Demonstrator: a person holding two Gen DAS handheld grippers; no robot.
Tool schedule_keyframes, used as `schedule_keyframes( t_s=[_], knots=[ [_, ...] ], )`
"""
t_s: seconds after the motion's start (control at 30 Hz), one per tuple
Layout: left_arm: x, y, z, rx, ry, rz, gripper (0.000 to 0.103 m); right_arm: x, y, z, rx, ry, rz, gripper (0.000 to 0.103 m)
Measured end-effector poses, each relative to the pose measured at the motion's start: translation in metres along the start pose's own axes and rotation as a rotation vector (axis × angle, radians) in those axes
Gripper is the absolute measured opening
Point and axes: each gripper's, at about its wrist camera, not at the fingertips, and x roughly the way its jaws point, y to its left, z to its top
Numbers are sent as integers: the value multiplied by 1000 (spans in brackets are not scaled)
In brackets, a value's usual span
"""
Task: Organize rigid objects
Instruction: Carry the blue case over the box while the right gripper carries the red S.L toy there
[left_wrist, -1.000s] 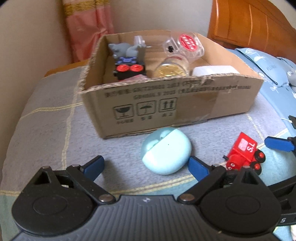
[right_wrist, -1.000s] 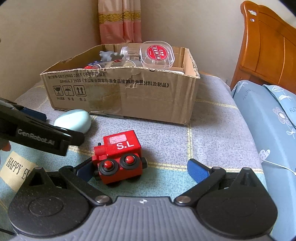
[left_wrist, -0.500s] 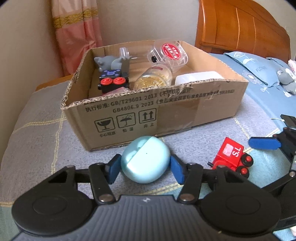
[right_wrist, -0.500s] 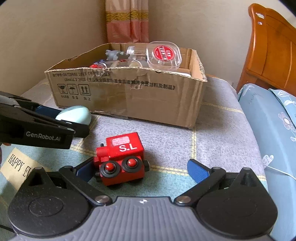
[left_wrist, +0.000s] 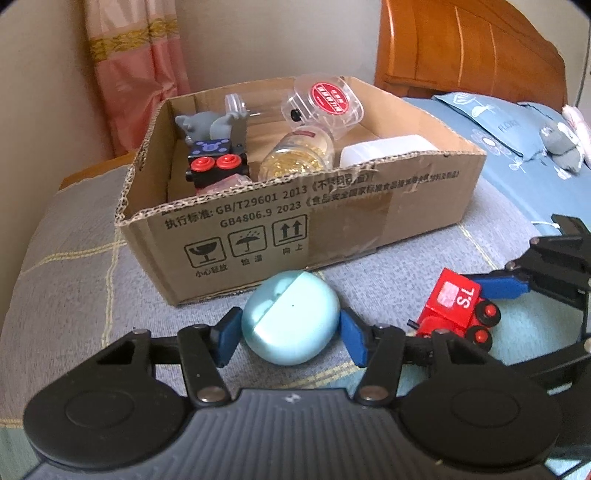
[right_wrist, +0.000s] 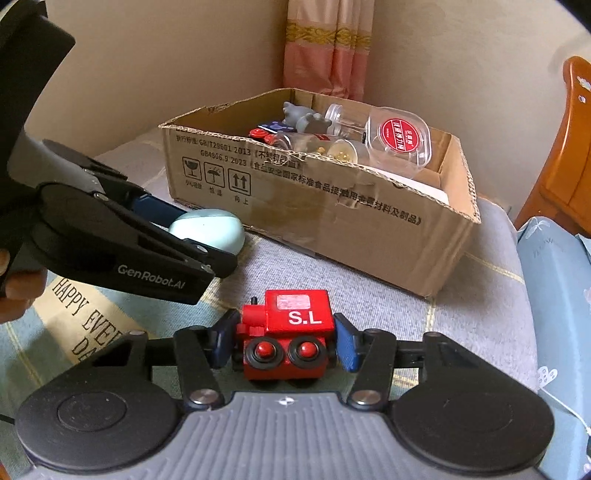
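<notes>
Now | left claw (left_wrist: 290, 334) pinching teal case (left_wrist: 291, 317) | right claw (right_wrist: 285, 341) pinching red train (right_wrist: 286, 339)

A grey checked bed (left_wrist: 66, 266) carried everything. On it sat a cardboard box (left_wrist: 332, 218), with a pale blue case (left_wrist: 291, 317) and a red train (right_wrist: 291, 332) in front.

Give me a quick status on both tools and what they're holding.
Left tool shut on the pale blue case. Right tool shut on the red toy train. Both on the bed beside the cardboard box; path unobstructed.
</notes>
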Motion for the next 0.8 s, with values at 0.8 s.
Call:
schedule_keyframes(
  t_s=[0.8],
  knots=[
    [-36,11,-1,135,75,-82,56,-34,-14,3,-14,31,55,57]
  ],
)
